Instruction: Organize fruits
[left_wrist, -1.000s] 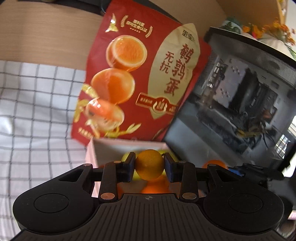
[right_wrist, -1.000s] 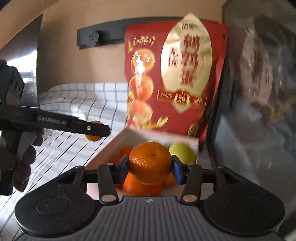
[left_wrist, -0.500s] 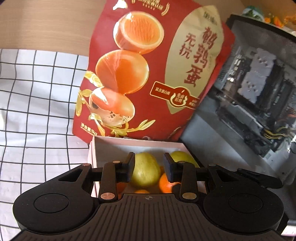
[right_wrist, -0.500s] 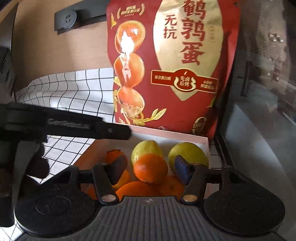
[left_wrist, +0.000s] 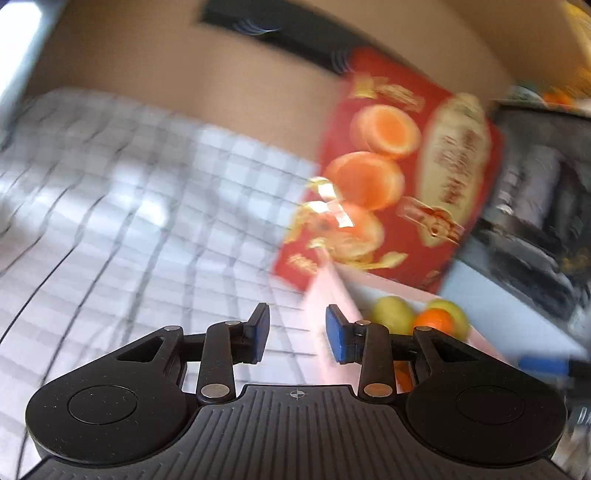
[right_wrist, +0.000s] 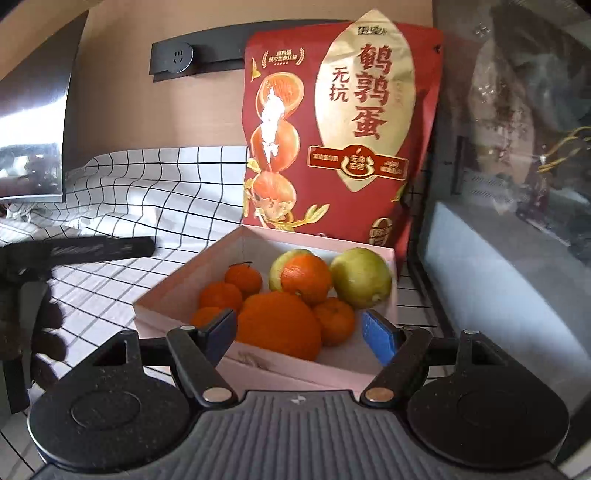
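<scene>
A pink cardboard box (right_wrist: 177, 284) holds several oranges (right_wrist: 279, 325) and two green lemons (right_wrist: 360, 277). My right gripper (right_wrist: 299, 332) is open and empty, hovering just above the box's near edge. My left gripper (left_wrist: 297, 332) is open and empty, over the checked cloth to the left of the box (left_wrist: 325, 291); its view is blurred. Two lemons (left_wrist: 391, 314) and an orange (left_wrist: 436, 319) show in the box there. The left gripper also shows at the left of the right wrist view (right_wrist: 99, 249).
A tall red snack bag (right_wrist: 343, 129) stands right behind the box. A glass-sided computer case (right_wrist: 509, 184) stands close on the right. The white checked cloth (right_wrist: 147, 199) stretches to the left. A wooden wall with a black socket strip (right_wrist: 177, 59) is behind.
Both grippers let their fruit go into the box and opened. The right one drew back a little. The left one swung left, away from the box.
</scene>
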